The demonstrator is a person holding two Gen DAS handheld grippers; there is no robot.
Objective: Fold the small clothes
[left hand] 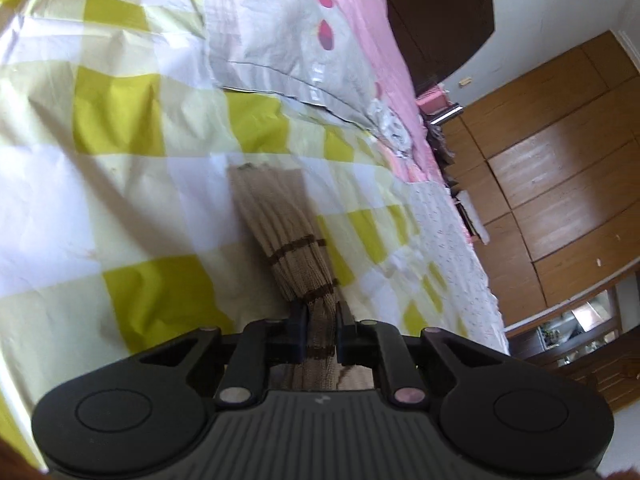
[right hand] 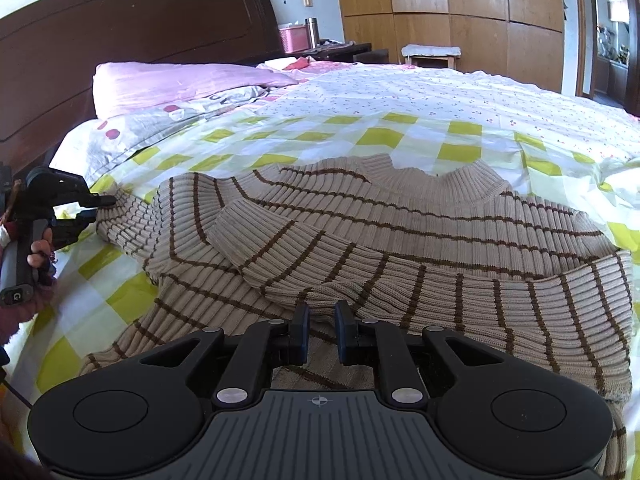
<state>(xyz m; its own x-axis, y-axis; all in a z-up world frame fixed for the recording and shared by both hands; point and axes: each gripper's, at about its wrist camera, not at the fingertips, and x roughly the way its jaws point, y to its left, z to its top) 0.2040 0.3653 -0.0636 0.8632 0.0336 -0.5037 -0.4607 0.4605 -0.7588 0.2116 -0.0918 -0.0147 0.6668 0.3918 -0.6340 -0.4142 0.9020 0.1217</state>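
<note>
Beige ribbed knit sweater with thin brown stripes (right hand: 400, 240) lies crumpled on the yellow-and-white checked bedsheet (right hand: 360, 136), collar towards the far side, body running left to right across the right wrist view

Left gripper (left hand: 322, 330): pads pressed together on a bunched strip of the sweater; the knit runs straight out between the jaws and away along the pointing line. In the right wrist view the same gripper sits at the sweater's left end, a person's hand (right hand: 38, 256) on its handle

Right gripper (right hand: 322, 330): jaws nearly together at the near hem, knit beneath and between them. Judged to be pinching the hem, though pad contact is not clearly shown

Key relation: long axis of the sweater lies between the 2 grippers, left holding the far-left end, right at the near edge. Judgement: next move is a lift or spread to flatten

Writing: a letter "G" on the left handle; pillow (right hand: 192, 96) print unreadable
</note>
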